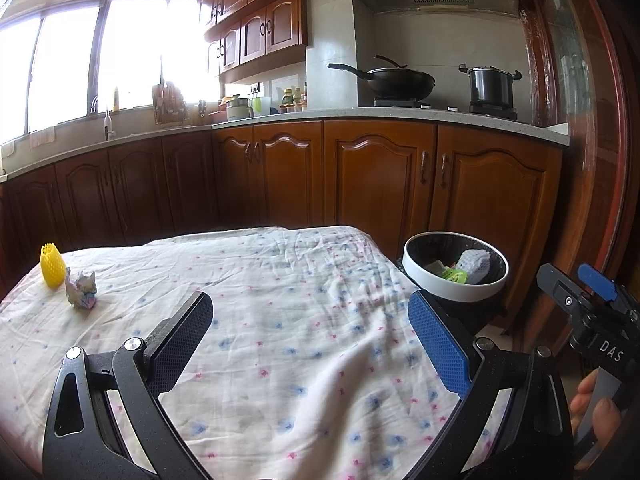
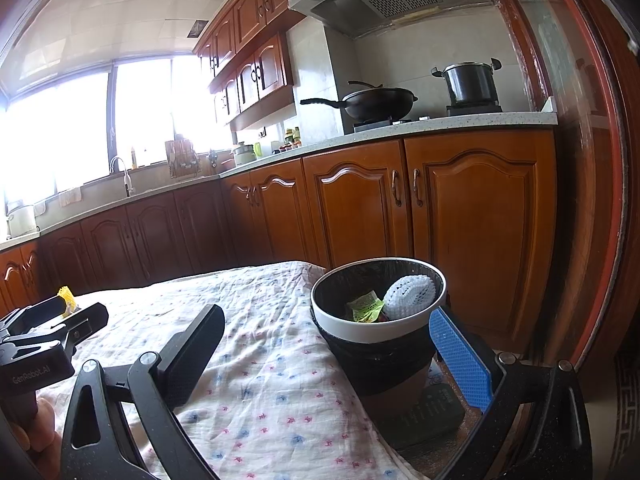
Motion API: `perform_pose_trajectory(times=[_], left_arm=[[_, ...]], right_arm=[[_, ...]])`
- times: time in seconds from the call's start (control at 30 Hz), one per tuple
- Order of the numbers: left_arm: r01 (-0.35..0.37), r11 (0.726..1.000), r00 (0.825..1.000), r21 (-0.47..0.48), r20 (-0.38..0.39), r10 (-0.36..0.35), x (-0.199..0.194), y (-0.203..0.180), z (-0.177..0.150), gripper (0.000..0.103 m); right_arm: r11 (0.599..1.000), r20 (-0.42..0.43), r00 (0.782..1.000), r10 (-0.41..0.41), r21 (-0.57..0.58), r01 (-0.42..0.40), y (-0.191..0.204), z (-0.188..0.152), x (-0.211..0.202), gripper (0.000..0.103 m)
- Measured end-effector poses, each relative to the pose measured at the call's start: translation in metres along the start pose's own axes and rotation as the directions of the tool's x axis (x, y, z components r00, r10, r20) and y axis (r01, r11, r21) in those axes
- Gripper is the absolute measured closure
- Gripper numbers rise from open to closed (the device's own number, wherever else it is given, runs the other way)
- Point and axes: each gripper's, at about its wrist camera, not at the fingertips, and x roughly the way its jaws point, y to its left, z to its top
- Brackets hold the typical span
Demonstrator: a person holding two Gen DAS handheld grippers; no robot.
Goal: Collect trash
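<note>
— Trash left? Yellow foam net (image 1: 53, 266) and crumpled wrapper (image 1: 81, 290) touching, far left on the cloth (image 1: 304, 320).
— Left gripper (image 1: 310, 336): fingers spread, empty. Right gripper (image 2: 332, 356) likewise, by the bin (image 2: 360, 330) at right.
— Risk: the pinch snags cloth, or the light net squirts out.

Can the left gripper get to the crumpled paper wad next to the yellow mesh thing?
Probably yes. The left gripper is open and empty, and only bare flowered tablecloth lies between it and the crumpled paper wad.
</note>
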Motion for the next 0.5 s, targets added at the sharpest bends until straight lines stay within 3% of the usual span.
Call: perform_pose_trajectory(times=[0.5], left_arm=[[-0.005, 1.000, 1.000, -0.001, -0.003, 0.005, 0.0006, 0.0007, -0.0003, 0.003]], right_arm=[[1.000, -0.005, 1.000, 0.003, 0.001, -0.003, 0.0057, -0.0007, 0.0001, 0.000]])
